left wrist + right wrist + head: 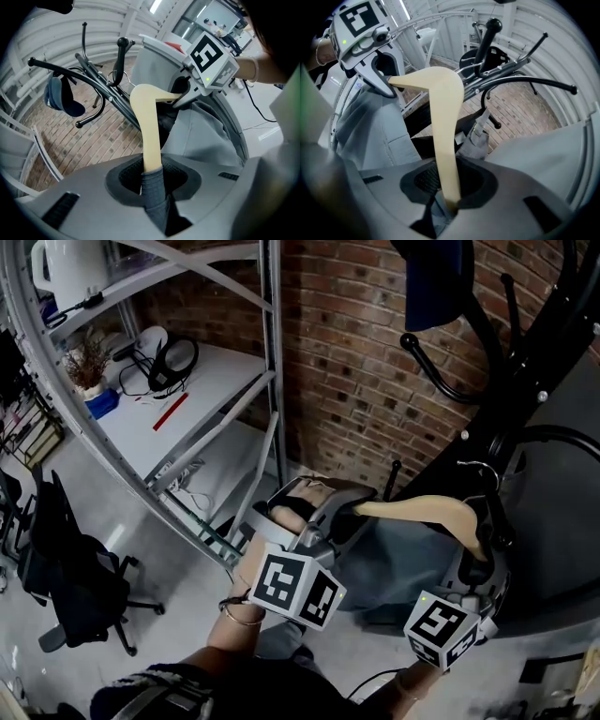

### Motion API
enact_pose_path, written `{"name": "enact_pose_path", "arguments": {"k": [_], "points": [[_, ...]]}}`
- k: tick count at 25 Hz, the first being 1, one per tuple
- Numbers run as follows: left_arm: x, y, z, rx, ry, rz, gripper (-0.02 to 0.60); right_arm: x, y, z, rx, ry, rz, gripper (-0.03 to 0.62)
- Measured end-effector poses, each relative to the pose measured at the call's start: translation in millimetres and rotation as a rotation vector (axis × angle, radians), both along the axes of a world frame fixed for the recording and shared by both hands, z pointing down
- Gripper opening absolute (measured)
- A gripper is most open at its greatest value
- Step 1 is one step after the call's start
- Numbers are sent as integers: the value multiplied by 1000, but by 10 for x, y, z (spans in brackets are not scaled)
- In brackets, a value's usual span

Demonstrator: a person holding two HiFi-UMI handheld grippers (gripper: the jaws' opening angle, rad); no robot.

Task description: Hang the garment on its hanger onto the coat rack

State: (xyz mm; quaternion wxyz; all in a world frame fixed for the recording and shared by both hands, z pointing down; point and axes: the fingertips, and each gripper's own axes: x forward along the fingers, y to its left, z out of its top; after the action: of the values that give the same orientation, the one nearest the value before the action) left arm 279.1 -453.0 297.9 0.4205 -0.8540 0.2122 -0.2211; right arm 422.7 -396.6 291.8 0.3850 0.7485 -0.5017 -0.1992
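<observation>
**A:** Where is the hanger?

**B:** The pale wooden hanger (422,510) is off the floor, held at both ends just in front of the black coat rack (525,343). The grey garment (403,559) is draped over it and sags below the bar between the 2 grippers.

**A:** What is the left gripper doing?

**B:** The left gripper (152,183) is clenched on 1 end of the hanger. In the left gripper view the wooden arm runs straight down into the jaws, and a fold of the garment is pinched there with it.

**A:** And the right one?

**B:** The right gripper (450,194) is clamped on the other end. In the right gripper view the wood drops between its jaws, with some grey cloth bunched just under the tip.

**A:** Is the hook on the rack?

**B:** I cannot tell. The metal hook (483,470) rises from the middle of the hanger close to the rack's pole and curved arms, but no view shows whether it touches them.

**A:** Anything already on the rack?

**B:** A dark blue cap (63,98) hangs from 1 of its upper arms, well apart from the hanger.

**A:** And around the rack?

**B:** A brick wall (356,362) stands behind it. To the left is a grey metal shelf unit (272,352) with headphones (173,362) lying on 1 shelf. A black office chair (70,568) stands on the pale floor (178,634) at the far left.
</observation>
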Motion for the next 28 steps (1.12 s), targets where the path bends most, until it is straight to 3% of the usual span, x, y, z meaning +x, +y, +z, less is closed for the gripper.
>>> {"name": "enact_pose_path", "arguments": {"k": [5, 15, 20, 28], "points": [[62, -33, 83, -15, 7, 15, 77, 81, -52, 100, -2, -14, 13, 84], [82, 2, 68, 7, 93, 15, 93, 64, -18, 103, 72, -20, 8, 88], [5, 92, 29, 14, 121, 1, 133, 3, 96, 195, 53, -54, -18, 168], [-231, 374, -97, 34, 161, -46, 144, -184, 450, 116, 61, -71, -67, 175]]}}
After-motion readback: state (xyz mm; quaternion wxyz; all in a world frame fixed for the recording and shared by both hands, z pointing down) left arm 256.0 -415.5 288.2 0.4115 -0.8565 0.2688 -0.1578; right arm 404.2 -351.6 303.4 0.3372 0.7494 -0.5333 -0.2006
